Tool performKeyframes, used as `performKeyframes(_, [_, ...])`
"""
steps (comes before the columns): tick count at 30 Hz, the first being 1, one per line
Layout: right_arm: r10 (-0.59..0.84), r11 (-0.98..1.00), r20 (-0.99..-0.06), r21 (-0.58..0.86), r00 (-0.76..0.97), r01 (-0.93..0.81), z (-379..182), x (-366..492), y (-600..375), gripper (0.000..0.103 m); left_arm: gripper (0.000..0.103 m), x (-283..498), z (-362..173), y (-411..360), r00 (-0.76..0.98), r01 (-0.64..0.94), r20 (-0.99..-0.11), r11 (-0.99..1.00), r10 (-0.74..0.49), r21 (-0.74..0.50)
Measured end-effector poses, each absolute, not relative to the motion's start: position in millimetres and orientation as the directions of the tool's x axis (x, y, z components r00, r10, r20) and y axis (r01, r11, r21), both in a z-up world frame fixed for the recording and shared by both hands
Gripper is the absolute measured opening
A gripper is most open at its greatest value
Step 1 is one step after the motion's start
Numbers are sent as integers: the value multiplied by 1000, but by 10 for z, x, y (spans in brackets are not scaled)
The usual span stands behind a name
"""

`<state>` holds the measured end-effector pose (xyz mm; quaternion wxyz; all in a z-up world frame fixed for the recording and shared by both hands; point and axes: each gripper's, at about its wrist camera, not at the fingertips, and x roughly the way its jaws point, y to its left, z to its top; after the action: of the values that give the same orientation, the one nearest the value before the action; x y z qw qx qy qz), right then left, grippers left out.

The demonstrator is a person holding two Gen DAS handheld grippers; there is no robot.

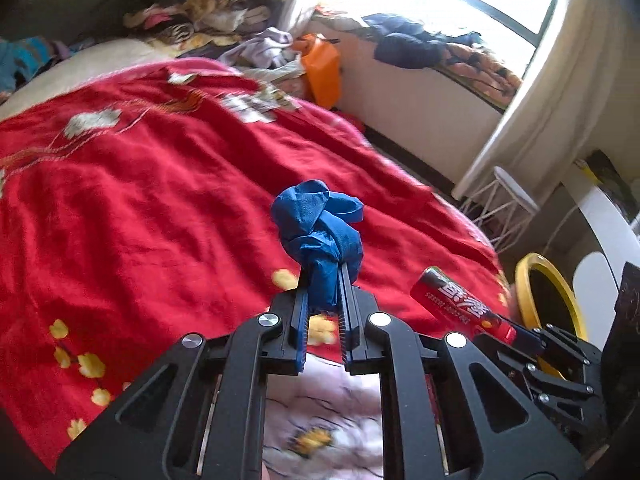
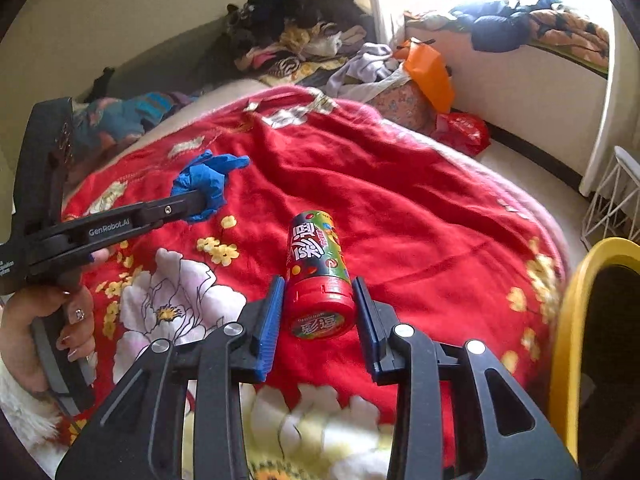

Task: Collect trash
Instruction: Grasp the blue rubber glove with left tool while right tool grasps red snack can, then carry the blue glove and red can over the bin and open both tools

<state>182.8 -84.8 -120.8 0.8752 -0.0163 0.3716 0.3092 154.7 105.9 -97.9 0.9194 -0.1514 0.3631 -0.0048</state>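
My left gripper (image 1: 323, 280) is shut on a crumpled blue glove (image 1: 318, 228) and holds it above the red blanket (image 1: 160, 200). It also shows in the right wrist view (image 2: 196, 204), glove (image 2: 204, 178) in its jaws. My right gripper (image 2: 318, 286) is shut on the capped end of a red candy tube (image 2: 316, 272), which points away from me over the blanket (image 2: 420, 220). The tube (image 1: 460, 304) shows at the right of the left wrist view. A yellow-rimmed bin (image 2: 576, 320) stands at the right beside the bed, also in the left wrist view (image 1: 548, 304).
Piled clothes (image 2: 304, 40) lie at the bed's far end. An orange bag (image 2: 428, 72) and a red bag (image 2: 464, 128) sit by the window wall. A white wire stool (image 1: 504, 204) stands on the floor near the curtain (image 1: 560, 80).
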Motion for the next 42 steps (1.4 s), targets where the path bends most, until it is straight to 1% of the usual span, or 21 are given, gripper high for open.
performKeyframes(8, [519, 841, -608, 237, 602, -486, -982, 1763, -1331, 33, 8, 1524, -774, 667, 750, -9, -639, 963, -170, -268])
performKeyframes(19, [485, 872, -564, 258, 668, -415, -813, 1718, -1809, 33, 8, 1514, -561, 210, 759, 100, -607, 963, -235, -248])
performKeyframes(42, [441, 896, -503, 294, 743, -333, -630, 1528, -2301, 33, 8, 1404, -443, -283, 746, 230, -583, 946, -321, -227])
